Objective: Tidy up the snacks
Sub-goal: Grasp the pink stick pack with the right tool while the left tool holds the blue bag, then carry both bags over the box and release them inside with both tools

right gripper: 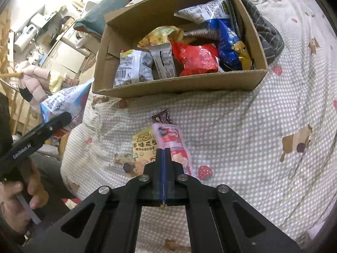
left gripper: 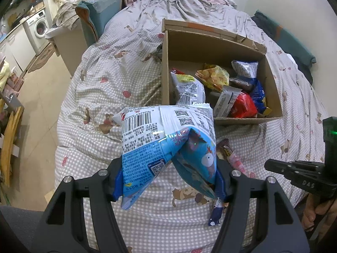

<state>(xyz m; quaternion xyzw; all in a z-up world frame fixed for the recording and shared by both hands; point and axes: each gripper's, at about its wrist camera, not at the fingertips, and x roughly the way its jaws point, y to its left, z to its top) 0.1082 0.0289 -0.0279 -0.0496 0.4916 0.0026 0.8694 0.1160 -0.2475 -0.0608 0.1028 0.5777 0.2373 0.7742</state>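
Crumpled blue-and-white snack bag (left gripper: 168, 147) clamped in left gripper (left gripper: 168, 181); right gripper (right gripper: 164, 154) closed, apparently empty; checked quilt (left gripper: 126, 67), cluttered room.

Blue snack bag (left gripper: 168, 147) held aloft near the snack-filled cardboard box (left gripper: 214, 48)
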